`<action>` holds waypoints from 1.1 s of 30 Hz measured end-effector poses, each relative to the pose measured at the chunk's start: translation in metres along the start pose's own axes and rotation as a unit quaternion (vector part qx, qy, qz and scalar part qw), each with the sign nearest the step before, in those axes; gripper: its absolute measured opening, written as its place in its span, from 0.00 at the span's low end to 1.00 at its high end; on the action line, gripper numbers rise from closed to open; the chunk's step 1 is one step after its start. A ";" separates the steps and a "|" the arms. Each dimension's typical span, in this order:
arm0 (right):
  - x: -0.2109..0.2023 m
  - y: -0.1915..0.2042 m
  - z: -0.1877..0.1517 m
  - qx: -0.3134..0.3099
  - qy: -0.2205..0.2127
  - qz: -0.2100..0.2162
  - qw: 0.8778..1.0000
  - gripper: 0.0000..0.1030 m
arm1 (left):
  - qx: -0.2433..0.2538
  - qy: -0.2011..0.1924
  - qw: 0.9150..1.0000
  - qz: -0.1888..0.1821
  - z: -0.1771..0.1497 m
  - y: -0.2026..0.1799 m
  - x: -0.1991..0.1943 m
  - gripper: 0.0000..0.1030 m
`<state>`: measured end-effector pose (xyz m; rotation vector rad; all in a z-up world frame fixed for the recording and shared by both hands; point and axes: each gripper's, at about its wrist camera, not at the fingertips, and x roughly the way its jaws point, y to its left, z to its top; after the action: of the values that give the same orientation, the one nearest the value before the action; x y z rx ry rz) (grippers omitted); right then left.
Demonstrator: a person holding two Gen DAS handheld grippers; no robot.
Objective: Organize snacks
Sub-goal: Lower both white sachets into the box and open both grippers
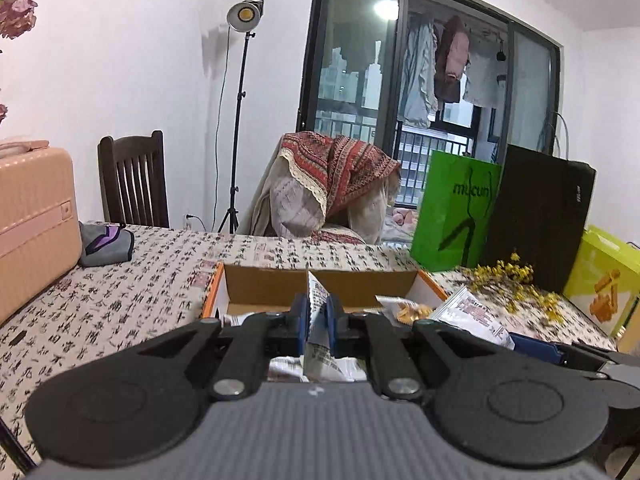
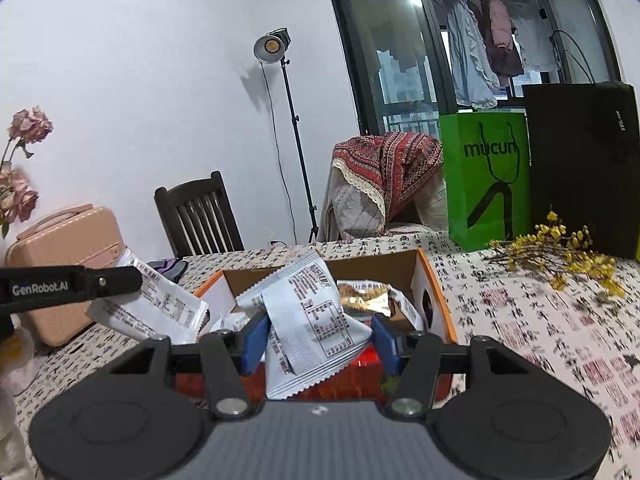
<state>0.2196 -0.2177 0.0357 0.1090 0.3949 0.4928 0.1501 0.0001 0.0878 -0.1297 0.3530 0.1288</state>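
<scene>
Lower centre, left view: left tongs clamped tight on a white snack packet standing on edge.
Lower centre, right view: right tongs partly open, pads pressing a second white packet — held.
Box: cardboard box on the table just behind both packets — gold-wrapped snack inside.

- Soft, even indoor light; white walls look slightly grey-blue.
- The studio lamp on its stand throws a faint shadow on the wall.
- A ceiling light glares in the dark window.
- Fisheye bends edges — corners vignette black; the tablecloth smears with blur.
</scene>
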 end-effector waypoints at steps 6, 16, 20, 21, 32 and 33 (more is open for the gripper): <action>0.032 0.003 0.019 -0.001 0.010 -0.002 1.000 0.54 | -0.012 0.007 1.000 0.006 0.013 0.004 0.031 0.11; 0.084 0.011 0.040 -0.008 0.029 -0.015 0.999 0.54 | -0.037 0.024 0.998 0.036 0.020 0.019 0.087 0.11; 0.102 0.013 0.037 -0.017 0.025 -0.019 0.999 0.54 | -0.045 0.027 0.998 0.038 0.016 0.024 0.106 0.11; 0.104 0.012 0.034 -0.020 0.015 -0.023 0.999 0.54 | -0.046 0.028 0.998 0.033 0.014 0.026 0.110 0.11; 0.116 -0.004 0.015 -0.017 0.008 -0.001 1.000 0.64 | -0.057 0.025 0.998 0.003 -0.004 0.046 0.122 0.42; 0.116 -0.006 0.015 -0.013 0.010 0.001 1.000 0.73 | -0.058 0.020 0.998 0.007 -0.004 0.046 0.120 0.52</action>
<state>0.3216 -0.1675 0.0088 0.0798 0.4089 0.5016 0.2535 0.0575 0.0371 -0.2443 0.3860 0.1614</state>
